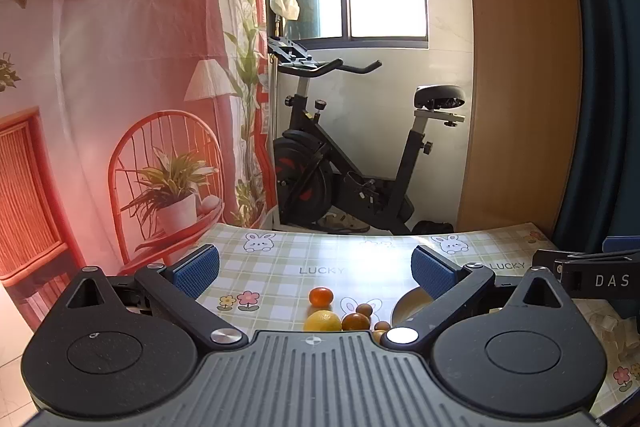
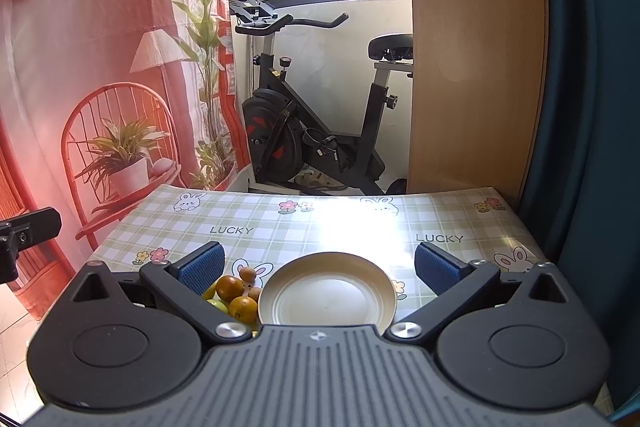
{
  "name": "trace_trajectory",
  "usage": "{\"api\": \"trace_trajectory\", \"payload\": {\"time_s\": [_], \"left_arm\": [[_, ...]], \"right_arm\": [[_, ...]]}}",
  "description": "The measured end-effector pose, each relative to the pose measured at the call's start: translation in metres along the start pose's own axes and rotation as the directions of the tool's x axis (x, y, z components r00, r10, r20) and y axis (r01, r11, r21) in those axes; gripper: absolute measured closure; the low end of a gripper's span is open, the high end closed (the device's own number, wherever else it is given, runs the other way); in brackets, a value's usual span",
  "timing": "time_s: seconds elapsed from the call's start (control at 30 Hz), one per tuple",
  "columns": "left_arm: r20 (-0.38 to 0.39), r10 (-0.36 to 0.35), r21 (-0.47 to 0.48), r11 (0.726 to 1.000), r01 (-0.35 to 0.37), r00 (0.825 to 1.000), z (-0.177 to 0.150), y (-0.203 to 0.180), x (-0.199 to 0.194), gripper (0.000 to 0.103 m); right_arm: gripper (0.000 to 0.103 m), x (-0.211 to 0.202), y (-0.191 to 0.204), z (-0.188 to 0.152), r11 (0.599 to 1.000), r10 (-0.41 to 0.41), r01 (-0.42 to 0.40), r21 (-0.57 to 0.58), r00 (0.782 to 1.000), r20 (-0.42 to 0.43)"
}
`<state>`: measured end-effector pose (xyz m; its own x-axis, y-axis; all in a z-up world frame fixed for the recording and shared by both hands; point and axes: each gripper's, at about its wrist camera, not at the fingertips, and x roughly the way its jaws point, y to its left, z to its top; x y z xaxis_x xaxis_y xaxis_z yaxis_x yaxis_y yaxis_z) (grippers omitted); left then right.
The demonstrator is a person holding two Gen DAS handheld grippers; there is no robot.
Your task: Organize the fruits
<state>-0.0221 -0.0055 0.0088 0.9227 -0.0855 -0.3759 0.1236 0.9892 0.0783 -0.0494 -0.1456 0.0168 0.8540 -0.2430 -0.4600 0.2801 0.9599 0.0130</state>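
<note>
My left gripper hovers over the checked tablecloth, blue pads spread wide, nothing between them. At its 6 o'clock lies a cluster of fruits: a small orange, a yellow citrus and brown round ones. My right gripper is likewise spread and empty, centred above a cream plate. The fruits sit at the plate's 9 o'clock, touching its rim.

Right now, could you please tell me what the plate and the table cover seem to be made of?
Plate: probably glazed ceramic or enamelled metal; cream, smooth, softly shiny. Table cover: likely wipe-clean vinyl; printed checks, with strong glare from the window.
</note>
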Motion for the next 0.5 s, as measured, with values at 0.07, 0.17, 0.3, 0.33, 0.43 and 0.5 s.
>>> {"api": "trace_trajectory", "payload": {"time_s": [0.07, 0.17, 0.3, 0.33, 0.43, 0.5], "left_arm": [[0.0, 0.0, -0.003, 1.0, 0.0, 1.0, 0.001, 0.001, 0.0, 0.0], [0.006, -0.004, -0.01, 1.0, 0.004, 1.0, 0.001, 0.002, 0.0, 0.0], [0.006, -0.015, -0.006, 1.0, 0.015, 1.0, 0.0, 0.0, 0.002, 0.0], [0.006, -0.015, -0.004, 1.0, 0.015, 1.0, -0.001, -0.001, 0.003, 0.0], [0.014, -0.007, 0.012, 1.0, 0.007, 1.0, -0.003, -0.003, 0.008, 0.0], [0.035, 0.006, 0.028, 1.0, -0.007, 0.999, -0.005, -0.005, 0.01, 0.0]], "right_arm": [[0.0, -0.001, -0.001, 0.0, 1.0, -0.002, 0.002, 0.001, 1.0, 0.003], [0.0, -0.002, -0.001, 0.001, 1.0, -0.004, 0.004, 0.003, 1.0, 0.005], [0.0, -0.002, 0.0, 0.0, 1.0, -0.002, 0.002, 0.01, 1.0, 0.014], [0.0, -0.001, -0.001, -0.001, 1.0, 0.001, -0.002, 0.015, 1.0, 0.018], [0.0, 0.001, -0.004, -0.002, 0.999, 0.016, -0.017, 0.03, 0.999, 0.037], [0.0, 0.004, -0.007, -0.004, 0.999, 0.018, -0.02, 0.034, 0.999, 0.049]]}}
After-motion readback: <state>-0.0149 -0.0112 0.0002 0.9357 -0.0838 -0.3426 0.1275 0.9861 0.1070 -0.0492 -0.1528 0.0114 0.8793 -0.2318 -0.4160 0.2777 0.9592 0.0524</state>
